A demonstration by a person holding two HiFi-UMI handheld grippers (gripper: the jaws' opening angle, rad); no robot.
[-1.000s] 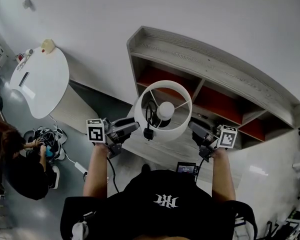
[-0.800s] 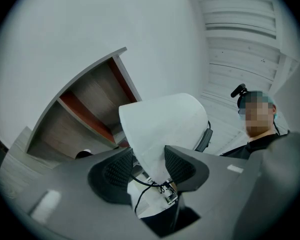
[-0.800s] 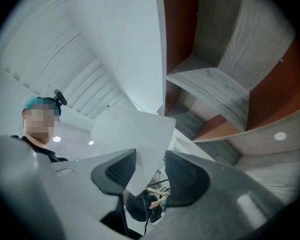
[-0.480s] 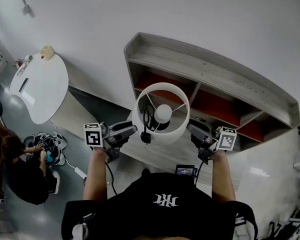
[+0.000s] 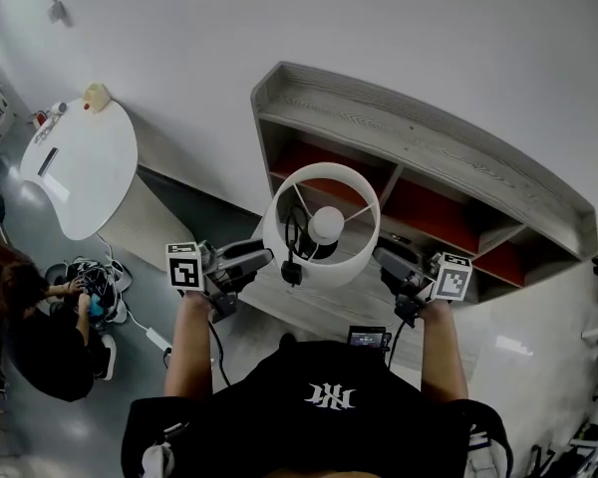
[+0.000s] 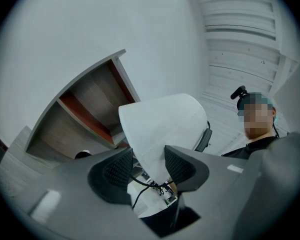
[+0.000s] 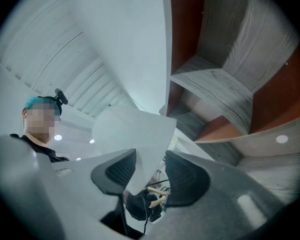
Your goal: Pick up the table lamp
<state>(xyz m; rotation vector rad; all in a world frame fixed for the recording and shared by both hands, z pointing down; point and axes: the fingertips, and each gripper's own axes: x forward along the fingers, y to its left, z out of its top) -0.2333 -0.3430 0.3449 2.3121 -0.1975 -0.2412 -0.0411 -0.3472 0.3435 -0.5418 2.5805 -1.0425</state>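
Observation:
The table lamp (image 5: 319,263) has a white drum shade, seen from above with its round bulb (image 5: 326,224) and a black cord inside. It hangs in front of the wooden shelf unit, held between both grippers. My left gripper (image 5: 265,257) is shut on the shade's left wall, my right gripper (image 5: 381,255) on its right wall. In the left gripper view the white shade (image 6: 165,124) runs down between the black pads of the left gripper (image 6: 149,166). The right gripper view shows the shade (image 7: 135,134) pinched the same way in the right gripper (image 7: 150,171). The lamp's base is hidden.
A grey wooden shelf unit (image 5: 429,147) with red-backed compartments stands against the white wall just behind the lamp. A white rounded table (image 5: 80,162) is at the far left. A person (image 5: 35,337) crouches by a bundle of cables on the floor at the lower left.

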